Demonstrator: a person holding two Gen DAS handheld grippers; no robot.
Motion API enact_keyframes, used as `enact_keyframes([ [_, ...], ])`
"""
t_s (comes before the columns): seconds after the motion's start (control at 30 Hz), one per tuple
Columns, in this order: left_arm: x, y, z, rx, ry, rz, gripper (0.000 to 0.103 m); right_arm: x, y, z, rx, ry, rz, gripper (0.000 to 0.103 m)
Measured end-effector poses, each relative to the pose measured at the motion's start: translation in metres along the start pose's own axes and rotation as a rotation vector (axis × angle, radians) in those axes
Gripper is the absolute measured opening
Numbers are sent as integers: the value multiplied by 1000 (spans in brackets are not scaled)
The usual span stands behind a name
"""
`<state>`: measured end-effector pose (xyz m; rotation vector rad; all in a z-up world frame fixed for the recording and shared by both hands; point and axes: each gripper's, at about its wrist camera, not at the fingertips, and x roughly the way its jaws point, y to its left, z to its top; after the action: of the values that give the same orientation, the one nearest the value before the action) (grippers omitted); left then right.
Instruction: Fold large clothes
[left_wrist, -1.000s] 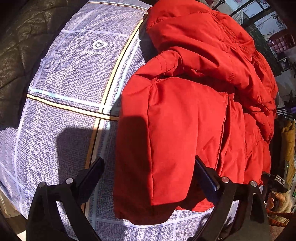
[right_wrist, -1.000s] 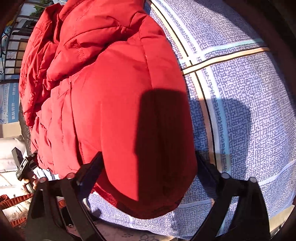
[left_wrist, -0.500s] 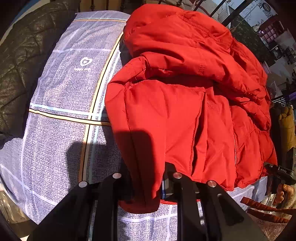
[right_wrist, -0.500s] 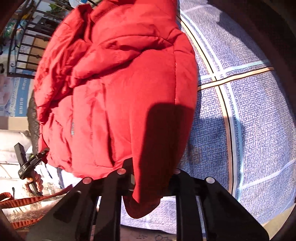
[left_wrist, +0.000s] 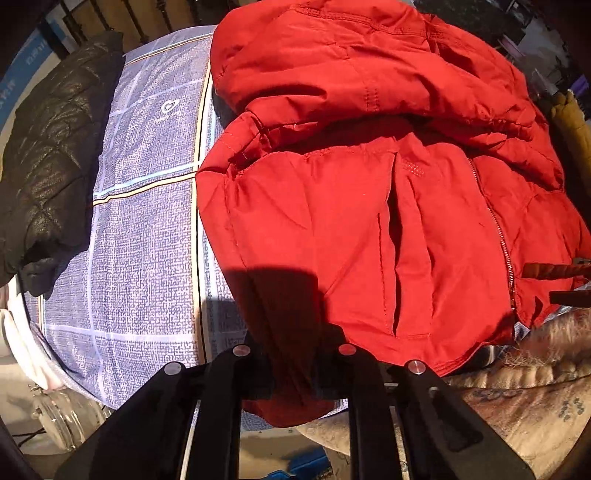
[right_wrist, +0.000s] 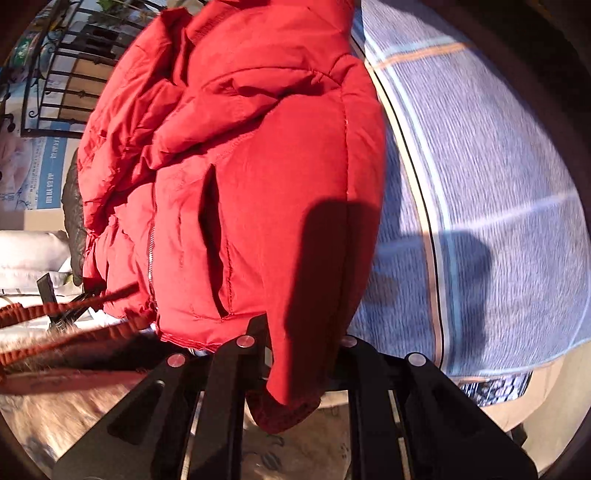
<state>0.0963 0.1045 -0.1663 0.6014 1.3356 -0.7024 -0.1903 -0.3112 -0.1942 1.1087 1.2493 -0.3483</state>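
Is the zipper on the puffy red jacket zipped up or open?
Open. The puffy red jacket shows its zipper running bare along one loose front edge.

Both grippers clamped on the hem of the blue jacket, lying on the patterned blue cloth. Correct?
Not quite: the jacket is red, not blue, as both wrist views show. The rest holds: left gripper and right gripper are clamped on its hem, over the patterned blue cloth.

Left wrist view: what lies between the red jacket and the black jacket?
Only bare blue patterned sheet, with its tan stripe, separates the red jacket from the black jacket in the left wrist view.
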Motion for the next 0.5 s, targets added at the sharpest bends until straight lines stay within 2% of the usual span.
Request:
enact_keyframes([
  [0.03,1,2,-5,-6,-3,22,21,2,-1,1,23,-5,-20,20],
  [0.07,3,3,-5,-9,-2,28,23,2,-5,3,35,-2,-36,30],
  [0.1,5,3,-6,-8,2,36,32,3,-5,5,39,6,-55,43],
  [0.17,7,3,-3,-5,4,50,42,1,-4,9,16,5,-81,56],
  [0.2,7,4,-2,-4,0,51,52,-2,-4,9,8,1,-80,59],
  [0.27,4,3,-2,-5,-8,58,62,-7,-12,10,18,-1,-81,61],
  [0.37,5,10,-3,-27,-3,25,64,-9,-24,10,48,11,-71,61],
  [0.5,9,11,-3,-33,7,22,65,4,-22,3,64,39,-44,61],
])
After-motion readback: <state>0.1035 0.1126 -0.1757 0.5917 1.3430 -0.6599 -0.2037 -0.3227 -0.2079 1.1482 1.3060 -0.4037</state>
